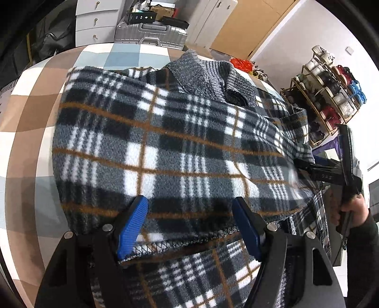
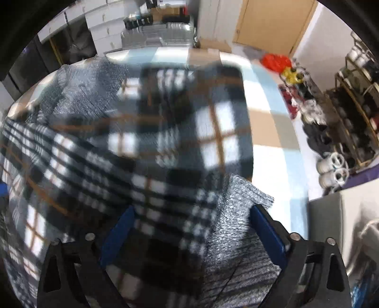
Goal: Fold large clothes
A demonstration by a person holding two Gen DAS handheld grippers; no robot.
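Note:
A large plaid fleece garment (image 1: 165,147) in grey, black, white and tan lies spread on a checked bedspread (image 1: 42,99), its grey knit collar (image 1: 201,75) at the far end. My left gripper (image 1: 189,203) stands open over the near stitched hem (image 1: 170,244), which runs between the blue pads (image 1: 132,225). At the right edge a hand (image 1: 350,208) holds my right gripper (image 1: 300,163) beside a plaid sleeve (image 1: 300,147). The right wrist view is blurred. There my right gripper (image 2: 193,209) is open, with plaid cloth (image 2: 154,189) and a grey knit cuff (image 2: 246,196) between its fingers.
Beyond the bed stand a silver suitcase (image 1: 151,33) and white drawers (image 1: 94,21). A shoe rack (image 1: 331,94) stands against the right wall. A red bag (image 1: 240,63) lies on the floor near a wooden door (image 1: 246,26).

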